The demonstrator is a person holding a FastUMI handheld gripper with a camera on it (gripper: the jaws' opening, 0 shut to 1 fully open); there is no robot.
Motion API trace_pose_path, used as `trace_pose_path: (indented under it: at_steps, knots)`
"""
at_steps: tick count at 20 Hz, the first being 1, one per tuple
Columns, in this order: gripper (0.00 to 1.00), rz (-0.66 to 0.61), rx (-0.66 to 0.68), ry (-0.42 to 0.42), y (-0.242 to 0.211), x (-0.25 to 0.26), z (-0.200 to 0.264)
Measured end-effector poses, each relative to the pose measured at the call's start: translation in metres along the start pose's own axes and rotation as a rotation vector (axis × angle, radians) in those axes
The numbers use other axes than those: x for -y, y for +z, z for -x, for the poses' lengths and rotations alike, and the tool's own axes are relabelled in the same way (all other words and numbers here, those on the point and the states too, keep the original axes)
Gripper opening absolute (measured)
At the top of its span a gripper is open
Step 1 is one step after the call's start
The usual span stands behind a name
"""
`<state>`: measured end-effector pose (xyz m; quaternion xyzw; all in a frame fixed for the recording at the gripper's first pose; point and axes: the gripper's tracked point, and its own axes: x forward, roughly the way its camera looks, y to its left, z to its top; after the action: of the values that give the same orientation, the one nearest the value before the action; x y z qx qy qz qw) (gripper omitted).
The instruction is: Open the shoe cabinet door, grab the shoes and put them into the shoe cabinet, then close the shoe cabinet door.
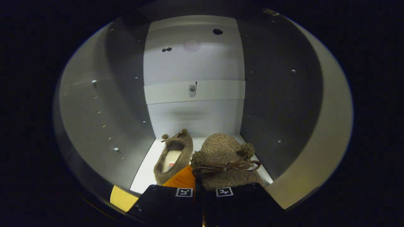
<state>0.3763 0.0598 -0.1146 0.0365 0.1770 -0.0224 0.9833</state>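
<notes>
Cabinet walls rise dark on either side of us, and we look straight into the shoe cabinet, whose pale back panel carries a lighter cross band with a small fitting at its middle. On the white cabinet floor lie two brown fuzzy shoes. One shoe rests ahead of the left finger, its pale insole showing, toe toward the back panel. The second shoe, with pompoms and a thin bow, sits just ahead of the right finger. Our jaws appear close together, the second shoe's near edge right at their tips; we cannot tell whether they clamp it. The gripper is low at the cabinet's mouth.
</notes>
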Motion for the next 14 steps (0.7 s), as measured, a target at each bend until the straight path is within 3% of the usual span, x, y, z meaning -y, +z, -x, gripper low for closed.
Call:
trace_pose_path:
  at_steps: [6,14]
  knots:
    - [0.11,-0.011,-0.045,-0.033,-0.001,0.007,-0.08]
    - [0.11,0.013,-0.139,-0.038,-0.033,0.0,-0.119]
